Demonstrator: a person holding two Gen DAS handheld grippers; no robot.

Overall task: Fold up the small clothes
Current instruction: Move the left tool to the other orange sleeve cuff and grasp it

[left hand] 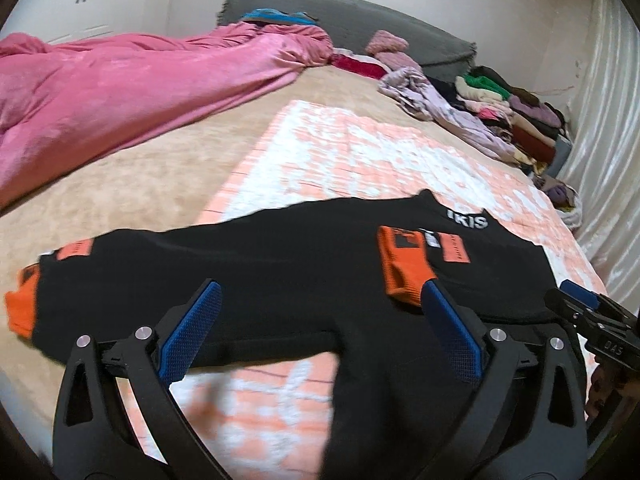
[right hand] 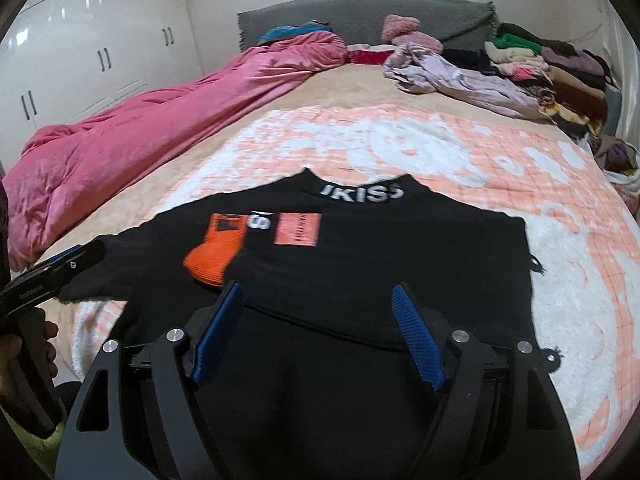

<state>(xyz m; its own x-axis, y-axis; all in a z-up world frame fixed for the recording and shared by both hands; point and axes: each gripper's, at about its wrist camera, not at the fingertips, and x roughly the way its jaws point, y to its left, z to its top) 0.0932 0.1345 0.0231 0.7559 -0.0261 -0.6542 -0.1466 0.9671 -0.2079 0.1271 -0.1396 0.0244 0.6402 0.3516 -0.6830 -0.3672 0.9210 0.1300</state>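
A black sweatshirt (left hand: 280, 264) (right hand: 380, 248) with white lettering at the collar lies flat on a peach-and-white blanket (left hand: 360, 152) (right hand: 440, 148). One sleeve is folded across the chest, its orange cuff (left hand: 404, 268) (right hand: 216, 252) resting on the black cloth. The other sleeve stretches out left and ends in a second orange cuff (left hand: 22, 308). My left gripper (left hand: 320, 286) (right hand: 68, 260) hovers open over the near hem with nothing between its blue pads. My right gripper (right hand: 318, 288) (left hand: 576, 296) is open too, above the hem further right, holding nothing.
A pink duvet (left hand: 100, 92) (right hand: 140, 132) is bunched along the bed's left side. A pile of mixed clothes (left hand: 512, 112) (right hand: 540, 68) lines the far right edge. A grey headboard (right hand: 360, 16) stands behind, white wardrobe doors (right hand: 80, 40) to the left, and a pale curtain (left hand: 608, 120) to the right.
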